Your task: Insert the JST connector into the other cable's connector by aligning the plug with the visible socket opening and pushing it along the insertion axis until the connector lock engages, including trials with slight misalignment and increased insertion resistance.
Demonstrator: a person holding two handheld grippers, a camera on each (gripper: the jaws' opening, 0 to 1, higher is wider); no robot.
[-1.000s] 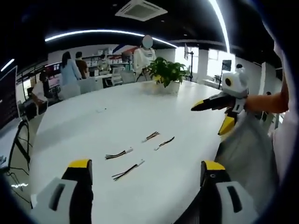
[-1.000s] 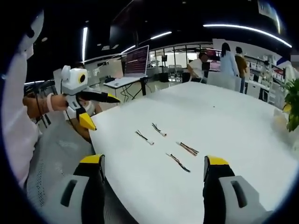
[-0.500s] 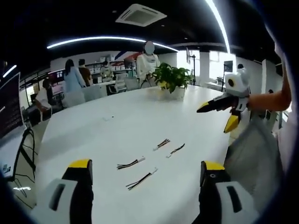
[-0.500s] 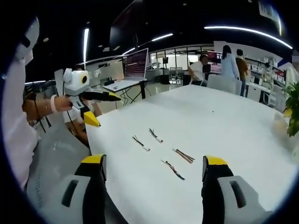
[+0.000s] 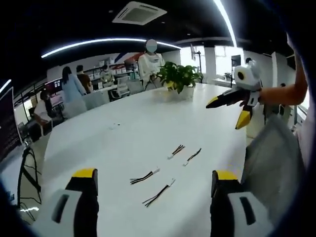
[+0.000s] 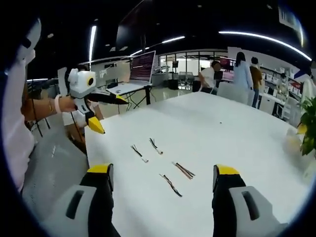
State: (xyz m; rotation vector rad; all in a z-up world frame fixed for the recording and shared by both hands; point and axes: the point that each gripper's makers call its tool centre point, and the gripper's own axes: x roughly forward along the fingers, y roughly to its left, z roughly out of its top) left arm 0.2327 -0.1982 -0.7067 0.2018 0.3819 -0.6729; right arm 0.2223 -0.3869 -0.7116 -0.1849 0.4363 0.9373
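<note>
The four short cables [image 5: 157, 173] on the white table [image 5: 123, 143] were too small to tell plug from socket, each gripper's own jaws were cut off by the bottom edge, and the potted plant [image 6: 309, 129] was cropped.

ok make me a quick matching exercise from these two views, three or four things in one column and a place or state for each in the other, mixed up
Things:
1. left gripper
2. right gripper
3. potted plant
4. cables

Places or states:
A. lying loose on the white table, none held
B. open, held above the table edge with the cables ahead, seen in the left gripper view
C. standing at the table's far end in the left gripper view
D. open, empty, the other gripper at its left

Pairs: 1-B, 2-D, 3-C, 4-A
</note>
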